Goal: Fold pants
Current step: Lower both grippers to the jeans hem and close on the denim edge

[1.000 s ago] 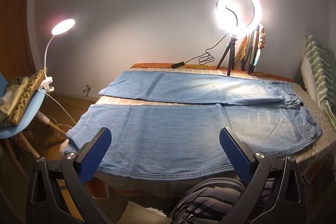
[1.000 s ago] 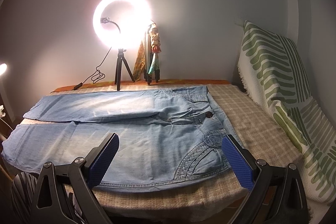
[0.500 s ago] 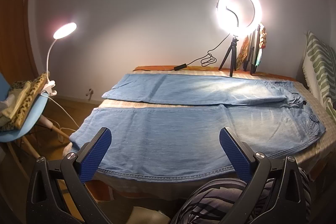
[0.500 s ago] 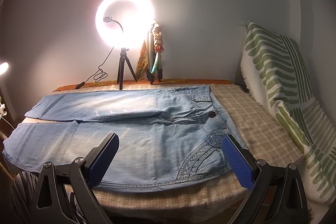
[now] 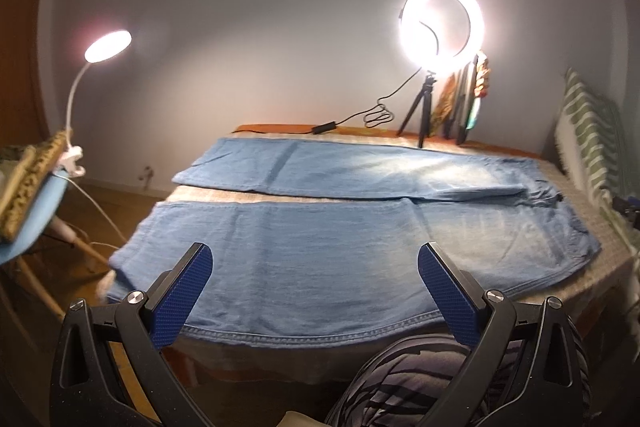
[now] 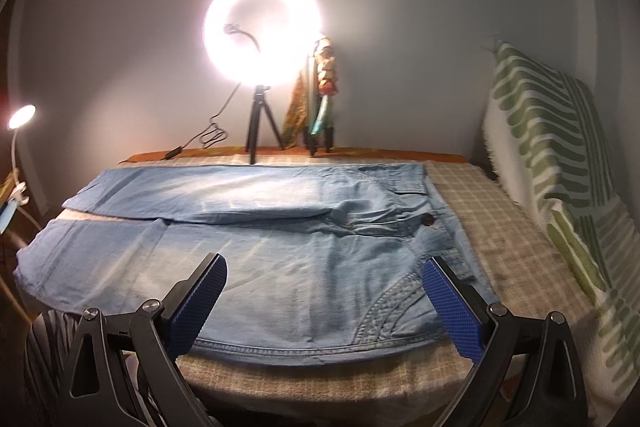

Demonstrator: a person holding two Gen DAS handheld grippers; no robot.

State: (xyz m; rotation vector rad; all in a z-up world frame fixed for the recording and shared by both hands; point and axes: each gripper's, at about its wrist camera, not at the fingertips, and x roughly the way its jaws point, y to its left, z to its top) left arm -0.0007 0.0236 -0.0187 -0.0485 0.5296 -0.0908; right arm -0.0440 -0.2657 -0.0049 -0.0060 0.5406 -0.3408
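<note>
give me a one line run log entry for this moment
stage: pre-grasp | light blue denim pants: flat, unfolded on checked bedcover | left gripper: jaws open, empty | right gripper: jaws open, empty

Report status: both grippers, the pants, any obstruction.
Left gripper open, right gripper open, both empty. Light blue denim pants flat, unfolded. Nothing on them.

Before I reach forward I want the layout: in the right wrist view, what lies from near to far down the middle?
right gripper → near leg of the jeans → far leg of the jeans → tripod → ring light
</note>
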